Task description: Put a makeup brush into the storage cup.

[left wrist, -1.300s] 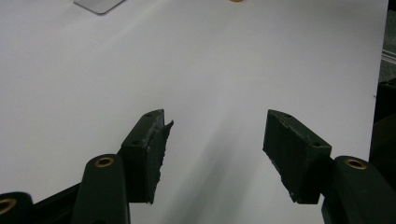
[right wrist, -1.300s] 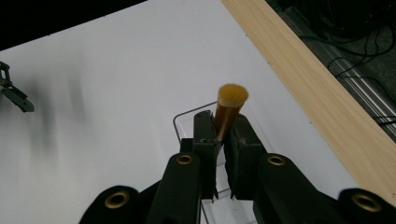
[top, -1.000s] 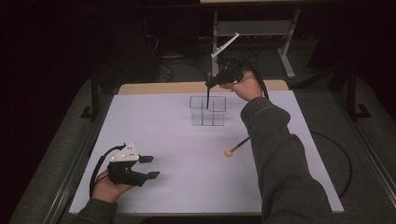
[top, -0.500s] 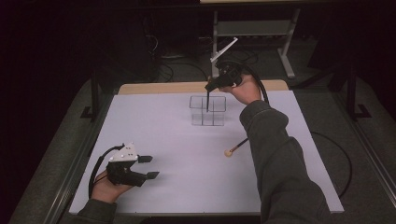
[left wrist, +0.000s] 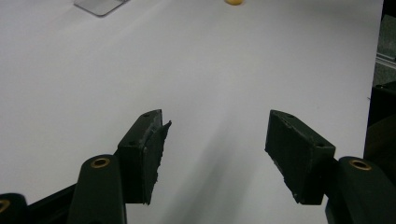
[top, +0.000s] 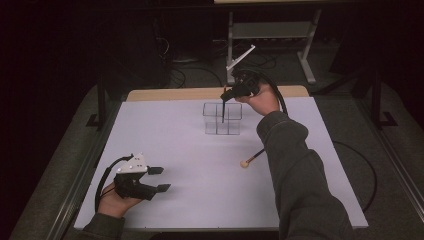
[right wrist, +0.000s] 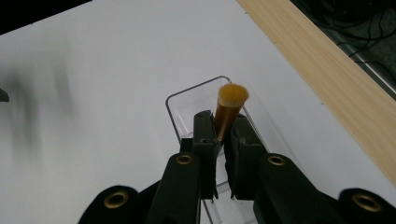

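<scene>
While the left tool [top: 159,179] rests wide open and empty at seven o'clock, the right tool [right wrist: 221,135] clamps a brush [right wrist: 229,114] above the clear organizer [top: 222,119].

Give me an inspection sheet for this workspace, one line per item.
Surface: white table top, wooden strip along its far edge.
Job's things: clear compartment organizer at far centre; brush held over it, bristles down; second brush lying on the table.
Clutter: nothing seen.
Grippers: left hand-held gripper open, resting near the front left; right hand-held gripper shut on the brush.
Cables: one trails from each gripper.
Surroundings: dark floor, metal rack behind.
</scene>
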